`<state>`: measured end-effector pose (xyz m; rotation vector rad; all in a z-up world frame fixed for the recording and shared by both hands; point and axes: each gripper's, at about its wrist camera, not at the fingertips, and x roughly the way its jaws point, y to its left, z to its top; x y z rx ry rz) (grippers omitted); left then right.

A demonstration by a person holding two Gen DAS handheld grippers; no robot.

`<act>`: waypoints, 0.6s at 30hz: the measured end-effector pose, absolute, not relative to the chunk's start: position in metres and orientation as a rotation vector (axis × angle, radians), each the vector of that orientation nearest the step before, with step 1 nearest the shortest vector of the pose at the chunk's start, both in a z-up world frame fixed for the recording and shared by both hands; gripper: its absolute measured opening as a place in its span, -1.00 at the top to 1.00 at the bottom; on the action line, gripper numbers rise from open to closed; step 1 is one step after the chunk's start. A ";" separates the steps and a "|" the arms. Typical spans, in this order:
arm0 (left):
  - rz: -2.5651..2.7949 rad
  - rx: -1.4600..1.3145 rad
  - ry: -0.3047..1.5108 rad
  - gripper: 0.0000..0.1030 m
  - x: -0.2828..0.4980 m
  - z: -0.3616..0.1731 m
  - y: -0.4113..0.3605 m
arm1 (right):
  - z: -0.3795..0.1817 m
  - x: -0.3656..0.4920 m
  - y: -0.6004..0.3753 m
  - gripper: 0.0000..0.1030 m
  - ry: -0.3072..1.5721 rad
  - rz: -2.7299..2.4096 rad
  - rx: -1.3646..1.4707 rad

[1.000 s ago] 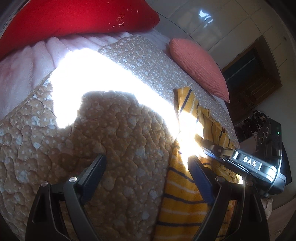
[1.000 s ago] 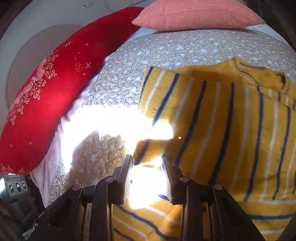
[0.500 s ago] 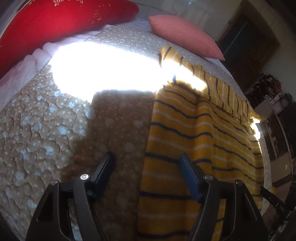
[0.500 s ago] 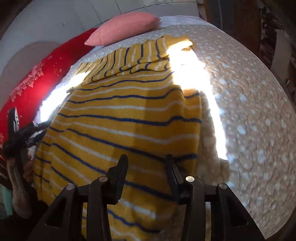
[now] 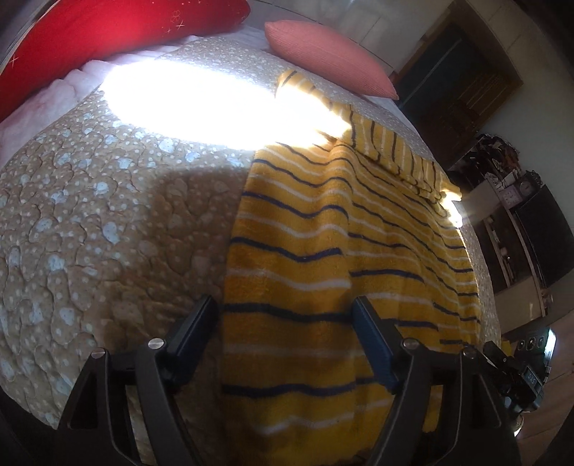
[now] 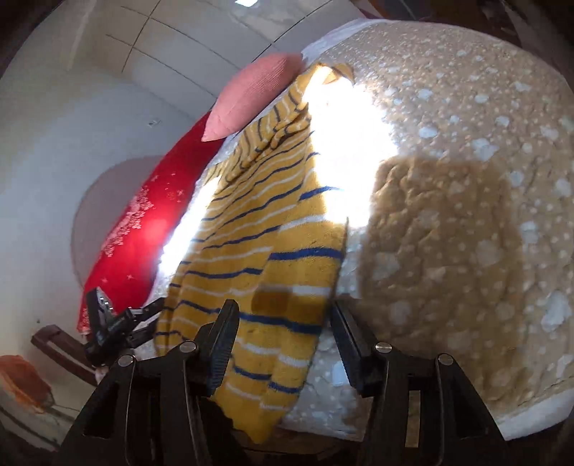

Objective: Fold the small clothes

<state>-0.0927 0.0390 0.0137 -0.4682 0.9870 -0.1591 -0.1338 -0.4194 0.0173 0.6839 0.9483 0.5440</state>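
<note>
A yellow sweater with navy and white stripes [image 5: 323,258] lies spread on the quilted bed, its hem hanging over the near edge. My left gripper [image 5: 285,322] is open, its jaws astride the sweater's left hem corner, holding nothing. The sweater also shows in the right wrist view [image 6: 265,258]. My right gripper [image 6: 283,329] is open over the sweater's right hem corner, where the cloth droops off the bed edge. The left gripper shows in the right wrist view [image 6: 122,322] at the far left. The sweater's folded upper part lies toward the pillows.
The beige spotted quilt [image 5: 107,222] covers the bed, with a glaring sun patch across the middle. A red pillow [image 5: 107,28] and a pink cushion [image 5: 323,53] lie at the head. Dark shelves and furniture [image 5: 520,222] stand to the right of the bed.
Both grippers have drawn back from the sweater's upper part to its hem at the near bed edge. The right gripper's jaws have opened wider. The sweater lies flatter.
</note>
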 end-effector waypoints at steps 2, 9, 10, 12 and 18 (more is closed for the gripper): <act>-0.232 -0.504 0.998 -0.44 -0.097 0.014 0.032 | 0.013 -0.130 -0.404 -0.12 0.950 0.576 0.687; -0.258 -0.579 0.999 -0.24 -0.108 0.010 0.034 | 0.009 -0.135 -0.376 -0.12 0.970 0.693 0.704; -0.256 -0.576 1.003 -0.24 -0.108 0.009 0.033 | 0.007 -0.137 -0.370 -0.10 0.975 0.675 0.676; -0.232 -0.555 1.010 -0.24 -0.109 0.009 0.030 | 0.009 -0.141 -0.359 0.00 0.965 0.628 0.604; -0.107 -0.551 1.056 0.77 -0.106 0.021 0.031 | 0.010 -0.135 -0.365 0.80 0.999 0.596 0.645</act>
